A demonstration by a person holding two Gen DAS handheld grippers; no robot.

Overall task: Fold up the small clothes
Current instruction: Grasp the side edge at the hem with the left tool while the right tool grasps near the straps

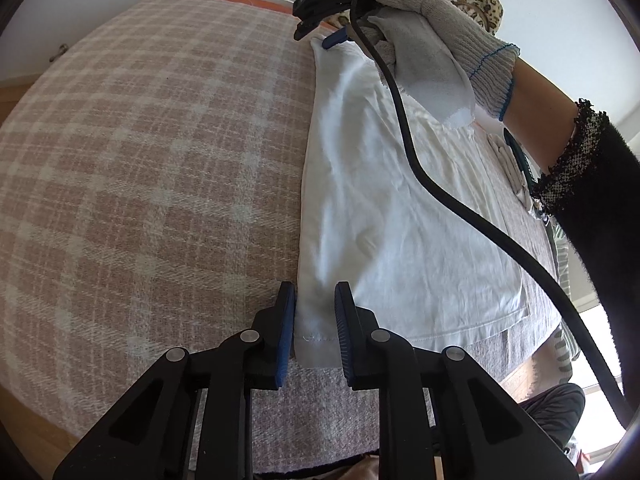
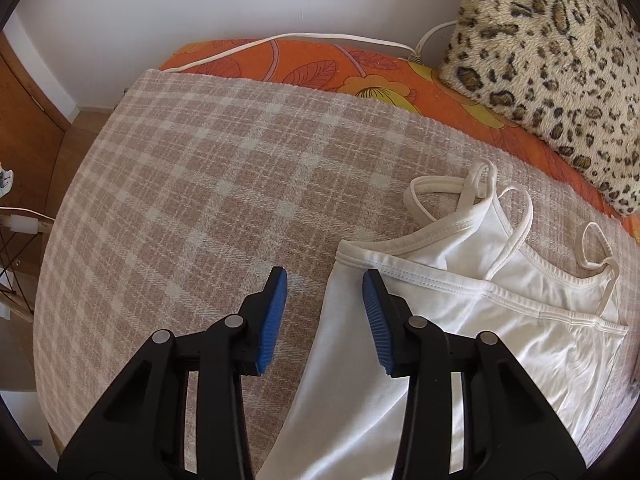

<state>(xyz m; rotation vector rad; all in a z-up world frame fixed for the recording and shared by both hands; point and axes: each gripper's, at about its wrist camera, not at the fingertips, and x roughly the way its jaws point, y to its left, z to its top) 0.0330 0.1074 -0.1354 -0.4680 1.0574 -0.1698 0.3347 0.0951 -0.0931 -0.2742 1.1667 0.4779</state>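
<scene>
Nearest in the left wrist view, the left gripper (image 1: 314, 304) has its blue ribbed pads either side of the hem corner of the white cotton camisole top (image 1: 400, 208). The gap is narrow and the cloth fills it, the left pad lying along the folded edge, so it looks pinched, though I cannot tell how firmly. That hold likely anchors the lower end so the long edge stays straight.

The top lies flat on the pink-and-cream checked woven blanket (image 1: 152, 152) and appears to be doubled lengthwise, its folded edge running away from the hem.

At the far end of that edge, the right gripper (image 2: 325, 288), carried by a hand in a grey knitted glove (image 1: 432, 40), straddles the neckline corner. Its pads stand moderately apart: the right one touches the cloth, the left one is clear over the blanket, so nothing is gripped yet. Matching corners would let both ends be lifted together.

Beyond lie the thin straps (image 2: 472, 188), then an orange floral sheet (image 2: 320, 68) and a leopard-print plush cushion (image 2: 552, 64).
</scene>
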